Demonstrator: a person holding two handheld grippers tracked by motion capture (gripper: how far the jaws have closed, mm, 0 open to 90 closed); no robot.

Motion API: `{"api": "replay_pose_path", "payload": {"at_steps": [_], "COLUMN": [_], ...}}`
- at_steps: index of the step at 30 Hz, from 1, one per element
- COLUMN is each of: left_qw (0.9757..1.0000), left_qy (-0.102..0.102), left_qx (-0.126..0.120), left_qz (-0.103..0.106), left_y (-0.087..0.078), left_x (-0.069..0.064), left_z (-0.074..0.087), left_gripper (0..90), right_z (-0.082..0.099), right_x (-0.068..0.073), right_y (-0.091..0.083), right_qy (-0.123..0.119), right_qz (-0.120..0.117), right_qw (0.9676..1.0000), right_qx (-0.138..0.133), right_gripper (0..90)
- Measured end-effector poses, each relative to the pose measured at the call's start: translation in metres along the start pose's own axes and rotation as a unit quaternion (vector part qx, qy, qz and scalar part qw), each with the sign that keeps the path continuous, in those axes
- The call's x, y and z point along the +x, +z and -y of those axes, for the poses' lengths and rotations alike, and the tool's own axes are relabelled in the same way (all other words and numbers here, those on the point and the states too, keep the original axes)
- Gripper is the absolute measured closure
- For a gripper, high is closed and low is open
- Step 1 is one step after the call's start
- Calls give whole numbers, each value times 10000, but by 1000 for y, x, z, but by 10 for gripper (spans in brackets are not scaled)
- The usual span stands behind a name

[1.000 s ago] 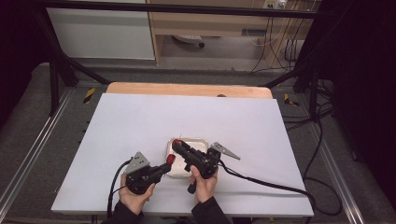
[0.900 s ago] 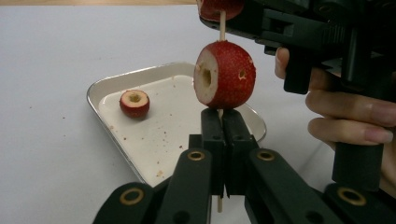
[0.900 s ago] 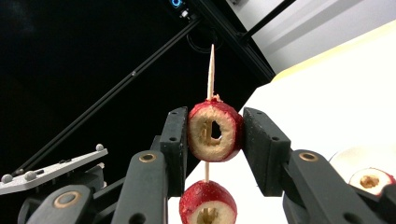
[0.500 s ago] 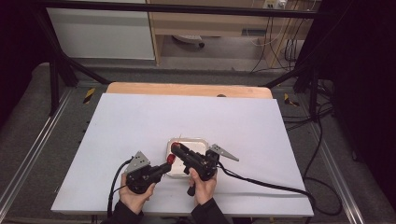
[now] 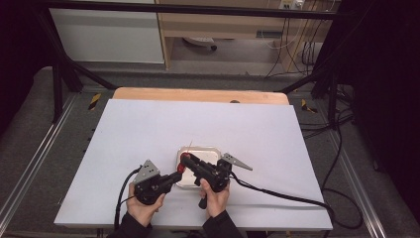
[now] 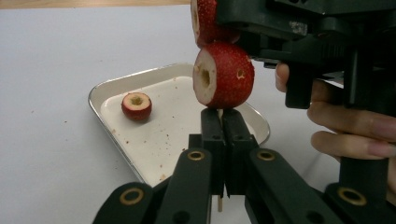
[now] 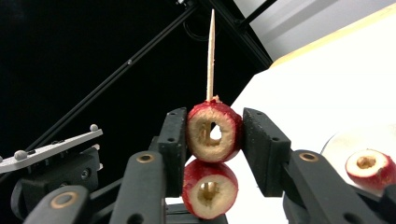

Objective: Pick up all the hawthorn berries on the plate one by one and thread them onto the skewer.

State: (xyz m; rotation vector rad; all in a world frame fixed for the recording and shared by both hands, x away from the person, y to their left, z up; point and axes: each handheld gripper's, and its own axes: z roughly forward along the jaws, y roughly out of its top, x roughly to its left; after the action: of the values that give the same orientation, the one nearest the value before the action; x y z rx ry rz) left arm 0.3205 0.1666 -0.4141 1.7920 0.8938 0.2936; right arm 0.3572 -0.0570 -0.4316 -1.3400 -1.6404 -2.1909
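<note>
We pinch the skewer [image 7: 210, 51] in our left claw [image 6: 223, 123], pressed together; our right claw [image 7: 214, 135] squeezes the top fruit [image 7: 214, 132] threaded above it. Squeezing harder could split it, or bend the skewer.

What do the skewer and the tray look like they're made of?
The skewer looks like bare wood or bamboo: pale tan, matte, thin, sharpened to a point. The tray looks like metal, probably stainless steel: its raised rolled rim has a silvery sheen, while its floor is duller and speckled with crumbs.
</note>
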Motion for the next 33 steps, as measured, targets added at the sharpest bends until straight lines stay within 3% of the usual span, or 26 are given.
{"api": "replay_pose_path", "payload": {"at_steps": [3, 8, 13, 16, 21, 23, 28, 30, 33], "left_qw": [10000, 9999, 9995, 9990, 9983, 9980, 9976, 9976, 9974], "left_qy": [20, 144, 227, 271, 305, 296, 288, 265, 232], "left_qx": [-26, 6, 191, 302, 414, 463, 526, 537, 574], "left_qz": [20, -37, -125, -212, -273, -297, -349, -354, -382], "left_y": [-2, -10, -16, -21, -29, -31, -36, -37, -40], "left_x": [3, 12, 24, 30, 41, 46, 57, 60, 66], "left_z": [1, 2, 3, 5, 7, 9, 12, 13, 15], "left_gripper": [887, 885, 884, 883, 881, 881, 881, 881, 881], "right_z": [-1, -16, -35, -41, -49, -52, -60, -62, -65], "right_x": [0, 1, -4, -8, -16, -17, -16, -17, -19], "right_y": [-1, -10, -19, -20, -19, -15, 3, 13, 27], "right_qy": [-189, -724, -1381, -1665, -1860, -1982, -2328, -2358, -2418], "right_qz": [135, 351, 855, 1090, 1350, 1496, 1689, 1709, 1774], "right_qw": [9997, 9965, 9842, 9731, 9550, 9448, 9155, 9085, 8954], "right_qx": [94, 203, 701, 1161, 1873, 2137, 2813, 2998, 3290], "right_gripper": [462, 314, 176, 121, 89, 87, 84, 86, 95]}}
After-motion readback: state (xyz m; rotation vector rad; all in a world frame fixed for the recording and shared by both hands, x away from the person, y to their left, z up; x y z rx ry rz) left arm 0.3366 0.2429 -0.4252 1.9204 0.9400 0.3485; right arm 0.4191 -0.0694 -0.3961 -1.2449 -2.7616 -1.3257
